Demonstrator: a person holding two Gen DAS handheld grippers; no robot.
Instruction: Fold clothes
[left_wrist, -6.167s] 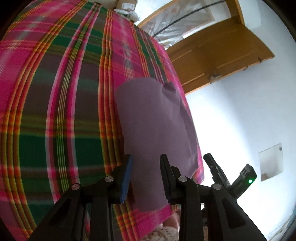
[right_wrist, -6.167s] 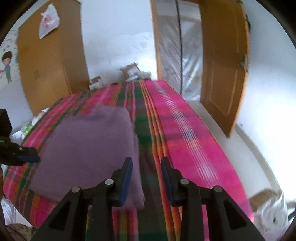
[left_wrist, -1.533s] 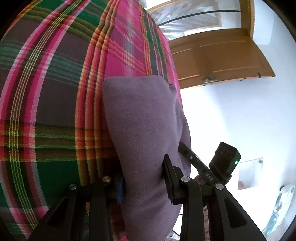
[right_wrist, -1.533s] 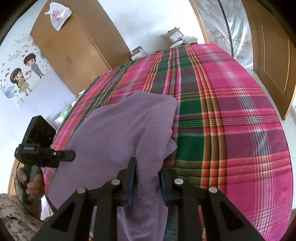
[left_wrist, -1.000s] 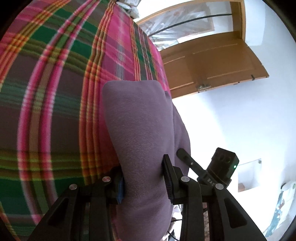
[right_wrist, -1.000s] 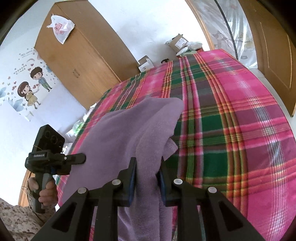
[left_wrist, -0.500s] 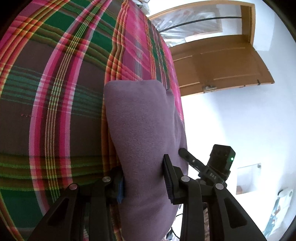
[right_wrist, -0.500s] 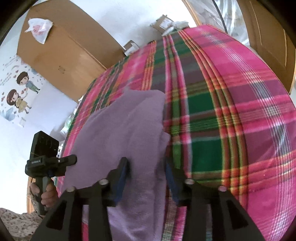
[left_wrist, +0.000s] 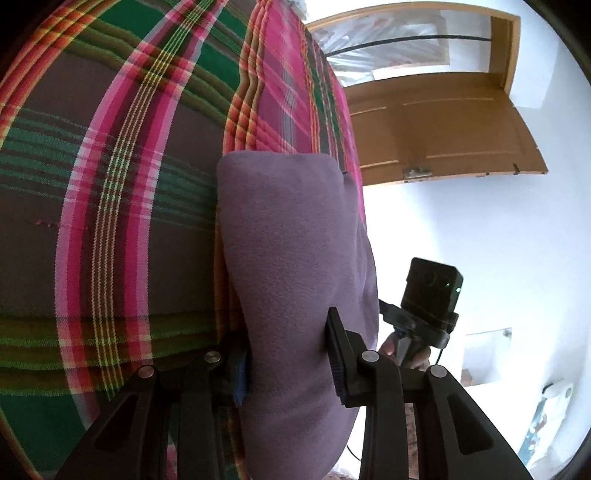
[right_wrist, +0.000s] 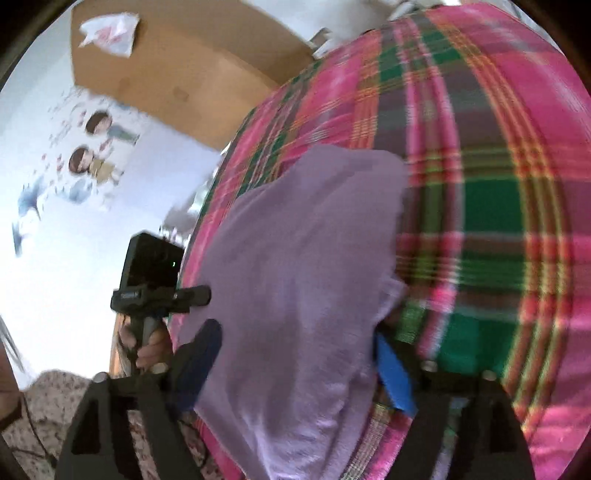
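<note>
Spreading apart is what the right gripper (right_wrist: 295, 354) has done within the last second: its fingers, pinched narrow on the cloth's near edge a moment ago, now stand wide on either side of the purple garment (right_wrist: 303, 266), which lies between them unheld. The left gripper (left_wrist: 288, 354) still brackets the garment's (left_wrist: 291, 266) other near corner, its fingers set against the cloth on both sides, apparently keeping hold. The garment lies as a compact, layered rectangle at the near edge of the plaid bedspread (left_wrist: 110, 184), so the release suggests a fold just laid down, though further folds may remain. Beyond it the plaid cover runs away bare. Farther off stand a wooden wardrobe (right_wrist: 177, 74), cartoon wall stickers (right_wrist: 96, 147), and an open wooden door (left_wrist: 443, 125).
</note>
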